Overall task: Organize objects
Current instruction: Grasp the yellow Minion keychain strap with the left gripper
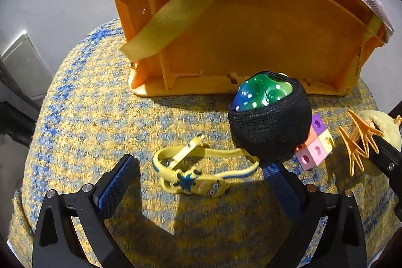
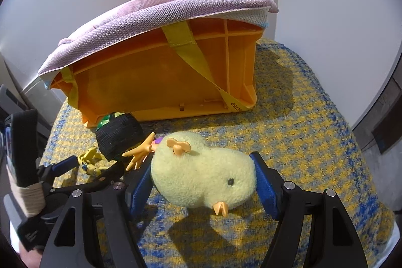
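My left gripper is open low over the yellow-and-blue woven cloth. A yellow cartoon wrist strap lies flat between its fingers, and neither pad touches it. Just beyond the right finger sits a black wound ball with a green dotted top, with pastel linked cubes behind it. My right gripper is shut on a pale yellow plush chick, one pad against each side. The chick's orange feet stick out to the left. The left gripper shows at the far left of the right wrist view.
An orange plastic crate stands at the back of the cloth. A pink woven tote bag is draped over it, and the bag's yellow strap hangs down the front. A white wall rises behind. The cloth drops off at its rounded edges.
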A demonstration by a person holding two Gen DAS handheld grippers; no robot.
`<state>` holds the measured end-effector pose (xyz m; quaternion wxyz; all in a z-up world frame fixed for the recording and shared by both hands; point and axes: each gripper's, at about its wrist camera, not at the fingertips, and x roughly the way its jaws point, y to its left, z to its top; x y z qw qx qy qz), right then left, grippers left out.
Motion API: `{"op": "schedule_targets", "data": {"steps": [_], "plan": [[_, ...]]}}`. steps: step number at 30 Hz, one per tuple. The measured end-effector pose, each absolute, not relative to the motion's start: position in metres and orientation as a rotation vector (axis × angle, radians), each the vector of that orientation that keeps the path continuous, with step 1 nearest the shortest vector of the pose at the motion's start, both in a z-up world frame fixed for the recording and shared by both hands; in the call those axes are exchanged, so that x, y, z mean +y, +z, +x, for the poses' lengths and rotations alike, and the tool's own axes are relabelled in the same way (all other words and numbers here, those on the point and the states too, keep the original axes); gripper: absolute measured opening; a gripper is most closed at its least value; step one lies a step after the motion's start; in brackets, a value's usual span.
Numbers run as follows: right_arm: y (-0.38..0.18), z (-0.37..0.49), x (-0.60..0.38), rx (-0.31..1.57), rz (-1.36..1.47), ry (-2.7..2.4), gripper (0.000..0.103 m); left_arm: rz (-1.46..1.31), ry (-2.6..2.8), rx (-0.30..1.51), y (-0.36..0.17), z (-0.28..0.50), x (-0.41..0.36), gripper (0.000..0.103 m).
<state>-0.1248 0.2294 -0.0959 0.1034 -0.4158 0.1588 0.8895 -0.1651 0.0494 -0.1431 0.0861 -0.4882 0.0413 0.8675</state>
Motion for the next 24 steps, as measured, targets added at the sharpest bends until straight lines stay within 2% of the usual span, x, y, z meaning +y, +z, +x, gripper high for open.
{"op": "schedule_targets", "data": {"steps": [4,7,9,24], "plan": [[-0.099,-0.126,0.231,0.485,-1.233,2.62,0.072,-1.442,2.591,0.128,-0.143,-0.164,0.051,0.098],[-0.099,-0.126,0.231,0.486,-1.235,2.621,0.072,-1.432,2.597,0.136,-0.141,-0.16,0.051,0.089],[-0.098,-0.126,0.229,0.482,-1.234,2.625,0.072,-1.425,2.597,0.153,-0.14,-0.156,0.053,0.079],[-0.077,-0.114,0.223,0.444,-1.167,2.669,0.072,-1.378,2.66,0.154,-0.108,-0.123,0.045,0.076]]}}
